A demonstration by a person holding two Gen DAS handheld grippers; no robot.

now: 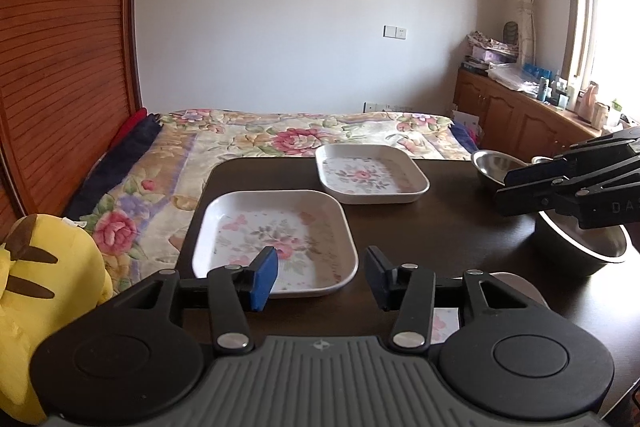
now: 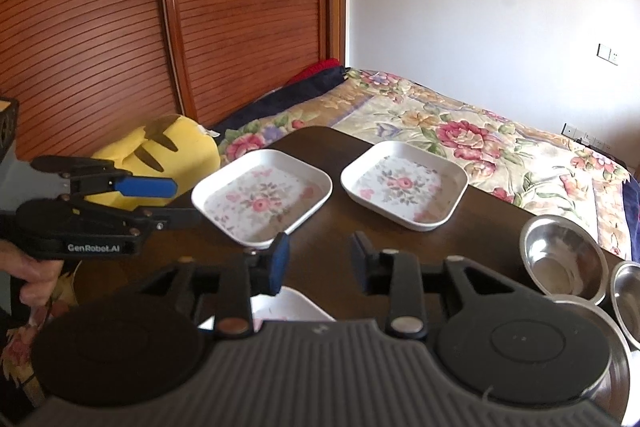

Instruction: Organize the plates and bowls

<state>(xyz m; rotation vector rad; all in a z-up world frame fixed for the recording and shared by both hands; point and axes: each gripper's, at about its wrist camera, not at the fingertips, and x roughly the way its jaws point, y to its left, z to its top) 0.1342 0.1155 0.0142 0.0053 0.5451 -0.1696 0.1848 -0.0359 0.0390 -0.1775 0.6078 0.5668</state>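
Left claw (image 1: 322, 277): spread wide, empty, above dark desk (image 1: 440, 227); near floral plate (image 1: 276, 239) just ahead, far floral plate (image 1: 370, 173) beyond. Right claw (image 2: 318, 263): spread wide, empty; steel bowls (image 2: 562, 259) to its right.

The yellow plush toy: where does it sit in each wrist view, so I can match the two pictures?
Left wrist view: the yellow plush toy fills the lower left corner, left of the near floral plate.
Right wrist view: it sits left of centre, behind the left tool, against the wooden slatted doors.
Shared landmark: the near floral plate.
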